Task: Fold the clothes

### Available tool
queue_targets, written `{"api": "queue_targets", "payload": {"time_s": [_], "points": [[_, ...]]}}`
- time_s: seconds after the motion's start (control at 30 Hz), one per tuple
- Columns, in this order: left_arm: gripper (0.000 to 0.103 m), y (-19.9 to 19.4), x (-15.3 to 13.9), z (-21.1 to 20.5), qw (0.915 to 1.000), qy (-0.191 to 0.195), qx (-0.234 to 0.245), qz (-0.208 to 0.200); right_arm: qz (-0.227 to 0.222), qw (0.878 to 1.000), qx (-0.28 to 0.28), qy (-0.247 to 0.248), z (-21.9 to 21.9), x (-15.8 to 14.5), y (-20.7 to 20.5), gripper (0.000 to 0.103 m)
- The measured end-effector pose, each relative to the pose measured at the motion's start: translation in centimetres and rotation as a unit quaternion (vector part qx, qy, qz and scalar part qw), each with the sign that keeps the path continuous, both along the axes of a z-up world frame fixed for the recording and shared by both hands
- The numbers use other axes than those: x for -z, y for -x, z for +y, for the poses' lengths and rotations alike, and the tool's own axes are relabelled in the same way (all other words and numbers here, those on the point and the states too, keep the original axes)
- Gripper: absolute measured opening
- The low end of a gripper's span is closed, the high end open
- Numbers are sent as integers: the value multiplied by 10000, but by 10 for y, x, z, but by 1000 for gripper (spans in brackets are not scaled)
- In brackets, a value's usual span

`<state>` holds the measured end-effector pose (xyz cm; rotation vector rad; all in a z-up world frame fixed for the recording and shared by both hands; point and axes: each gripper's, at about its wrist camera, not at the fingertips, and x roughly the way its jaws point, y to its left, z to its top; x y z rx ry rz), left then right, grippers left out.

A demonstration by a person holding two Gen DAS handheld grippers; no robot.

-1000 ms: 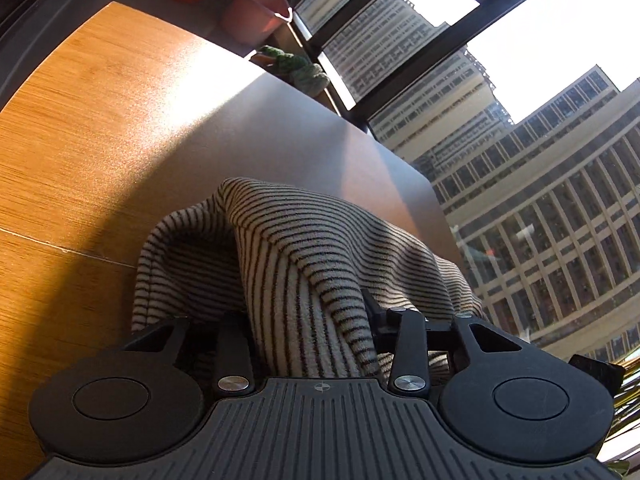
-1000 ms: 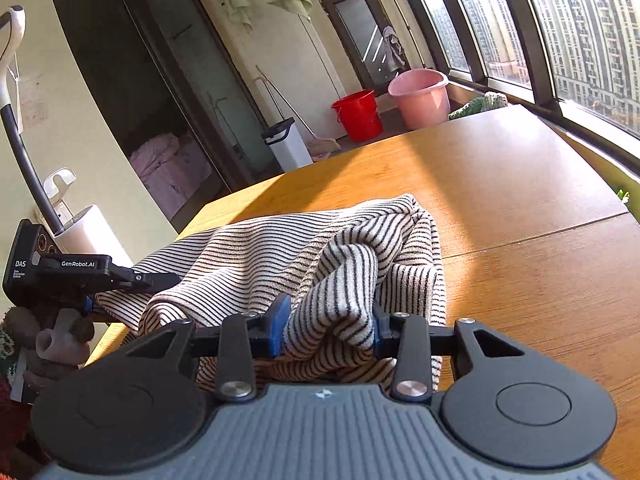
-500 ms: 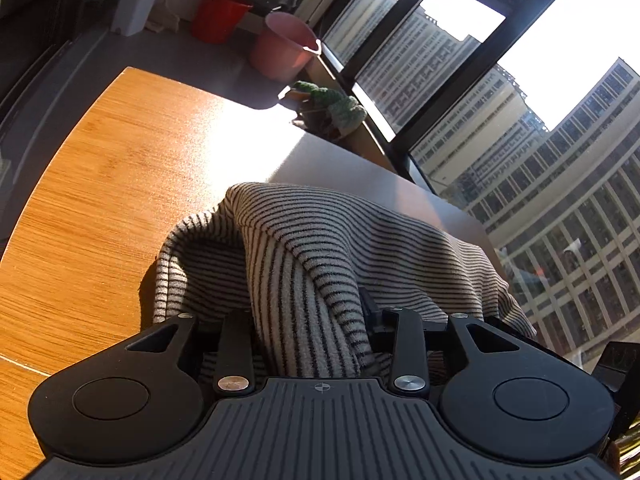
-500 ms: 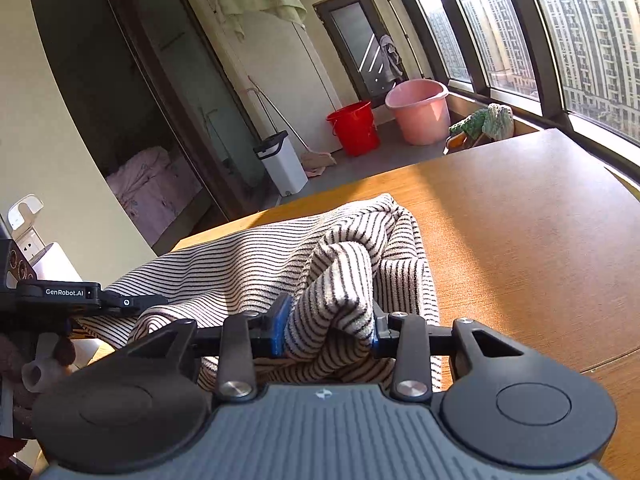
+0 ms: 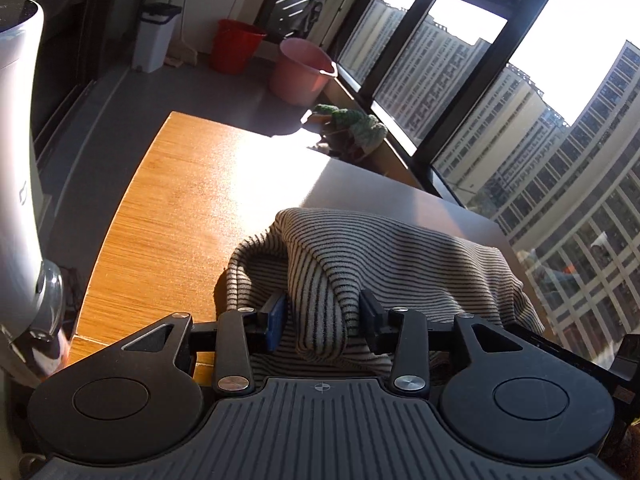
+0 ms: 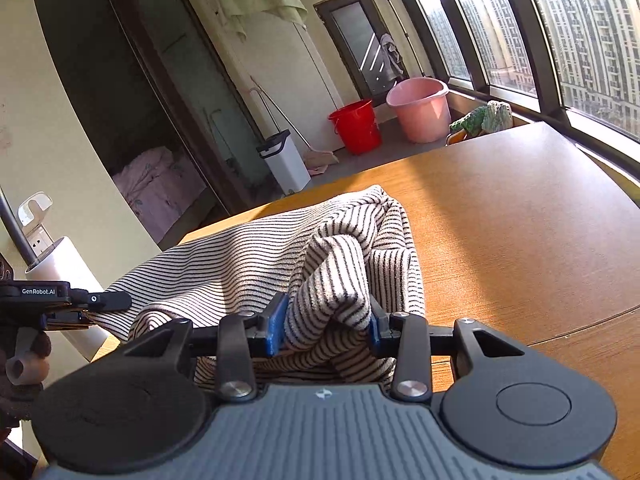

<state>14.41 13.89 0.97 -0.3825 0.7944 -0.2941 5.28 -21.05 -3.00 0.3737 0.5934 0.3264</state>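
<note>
**Striped garment held at both ends over the wooden table**

I see a sunlit room with tall dark-framed windows [image 6: 560,40] facing high-rise blocks, and a grey floor. The wooden table [image 5: 168,216] has fine straight grain, part in glare and part in shade. Past its far edge stand a pink bucket [image 6: 420,108], a red bucket [image 6: 356,124] and a white bin [image 6: 286,164].

The striped garment [image 6: 240,264], a soft ribbed knit in cream with thin dark lines, stretches between my two grippers, its long axis running left to right; whether it touches the table I cannot tell.

My left gripper [image 5: 322,318] is clamped on one bunched fold, and my right gripper [image 6: 326,326] pinches another between blue pads [image 6: 276,326].
</note>
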Motion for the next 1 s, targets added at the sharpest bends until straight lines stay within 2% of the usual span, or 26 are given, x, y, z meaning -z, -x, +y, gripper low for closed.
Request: {"api": "queue_targets", "payload": {"time_s": [0.17, 0.3, 0.43, 0.57, 0.67, 0.83, 1.0], "points": [[47, 14, 8, 20, 9994, 345, -79, -24, 6, 9999, 125, 104, -3, -1, 15, 42], [49, 15, 10, 26, 9964, 844, -84, 37, -54, 9992, 256, 289, 7, -3, 22, 42], [67, 18, 3, 27, 9938, 1104, -32, -111, 19, 9990, 136, 425, 2, -4, 30, 43], [75, 24, -4, 33, 9914, 1285, -73, -253, -35, 9992, 178, 344, -8, -14, 36, 40], [85, 27, -3, 37, 9885, 1489, -56, -258, -118, 9994, 263, 215, -18, -24, 41, 43], [88, 14, 10, 24, 9888, 1485, 18, -124, -179, 9994, 288, 3, -24, -37, 36, 57], [86, -13, 31, 4, 9918, 1261, 27, 196, -45, 9997, 112, 223, 0, -27, 8, 63]]}}
